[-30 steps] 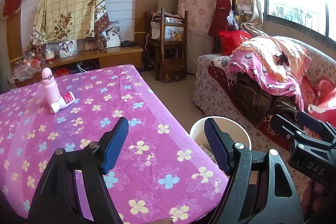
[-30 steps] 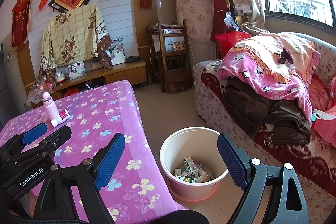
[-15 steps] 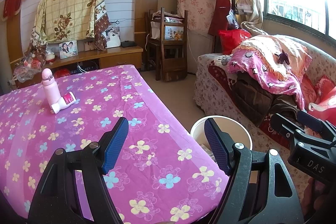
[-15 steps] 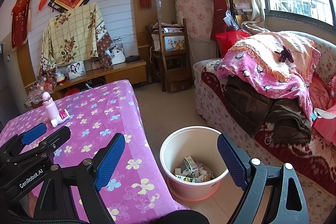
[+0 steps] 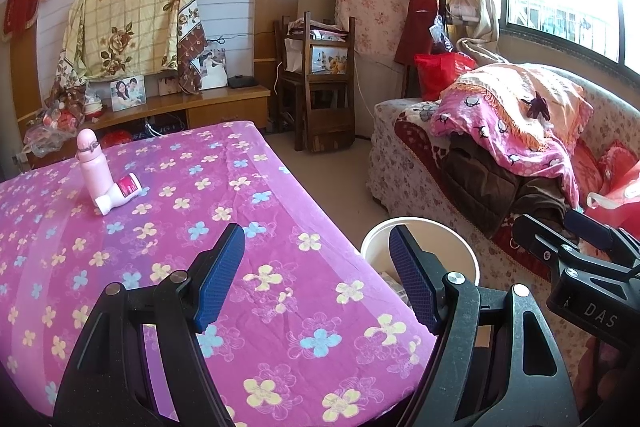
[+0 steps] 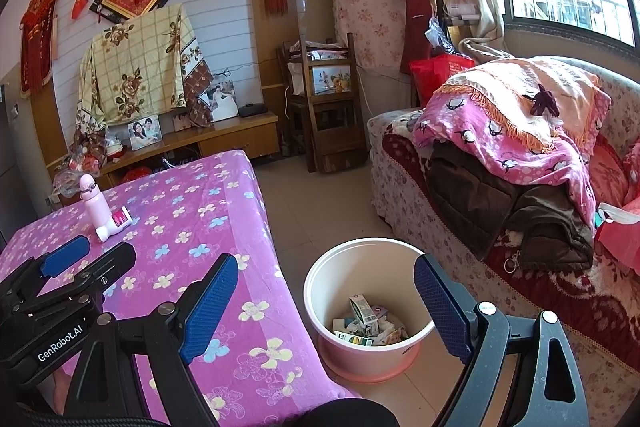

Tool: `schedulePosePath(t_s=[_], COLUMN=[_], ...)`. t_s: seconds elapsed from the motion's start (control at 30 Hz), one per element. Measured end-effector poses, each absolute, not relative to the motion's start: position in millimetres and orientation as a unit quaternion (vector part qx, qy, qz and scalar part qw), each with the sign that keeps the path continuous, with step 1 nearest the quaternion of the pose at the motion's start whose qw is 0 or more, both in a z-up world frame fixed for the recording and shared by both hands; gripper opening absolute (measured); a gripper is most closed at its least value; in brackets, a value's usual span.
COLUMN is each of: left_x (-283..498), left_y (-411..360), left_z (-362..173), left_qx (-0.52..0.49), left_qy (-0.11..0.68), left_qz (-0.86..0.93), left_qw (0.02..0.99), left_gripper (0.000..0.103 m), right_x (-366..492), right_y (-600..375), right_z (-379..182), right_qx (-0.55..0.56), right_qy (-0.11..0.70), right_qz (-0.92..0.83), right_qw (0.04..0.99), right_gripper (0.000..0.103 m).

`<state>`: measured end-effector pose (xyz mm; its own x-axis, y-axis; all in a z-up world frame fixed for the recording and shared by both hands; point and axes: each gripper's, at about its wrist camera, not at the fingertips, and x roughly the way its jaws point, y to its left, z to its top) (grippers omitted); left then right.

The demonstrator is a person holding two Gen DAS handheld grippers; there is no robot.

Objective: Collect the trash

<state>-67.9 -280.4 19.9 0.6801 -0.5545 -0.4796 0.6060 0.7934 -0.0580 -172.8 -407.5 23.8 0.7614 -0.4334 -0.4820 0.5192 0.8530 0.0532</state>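
Far left on desk (image 5: 280, 227): upright pink bottle (image 5: 91, 163) with a small white-and-magenta bottle (image 5: 120, 193) lying against its base, touching. If that one is trash, likely light, rigid, smooth plastic; grip across its body. Left claw (image 5: 316, 279) wide open, empty, above desk. Right claw (image 6: 326, 311) wide open, empty, above the bin (image 6: 320, 291) beside desk, cartons and paper scraps inside. Sofa (image 6: 404, 195) at right, nothing blocking.
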Motion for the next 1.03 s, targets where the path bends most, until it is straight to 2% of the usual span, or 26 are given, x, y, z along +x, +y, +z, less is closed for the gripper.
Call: schedulePosePath(t_s=[1.03], left_x=[-56.5], left_y=[-276.6], left_z=[8.0], left_qx=[0.05], left_qy=[0.26], left_qz=[-0.32], left_qw=[0.91], left_gripper=[0.074], right_x=[-169.8], right_y=[-408.9], right_z=[14.1], right_qx=[0.095], right_qy=[0.25], right_qz=[-0.254], right_qw=[0.929], right_gripper=[0.088])
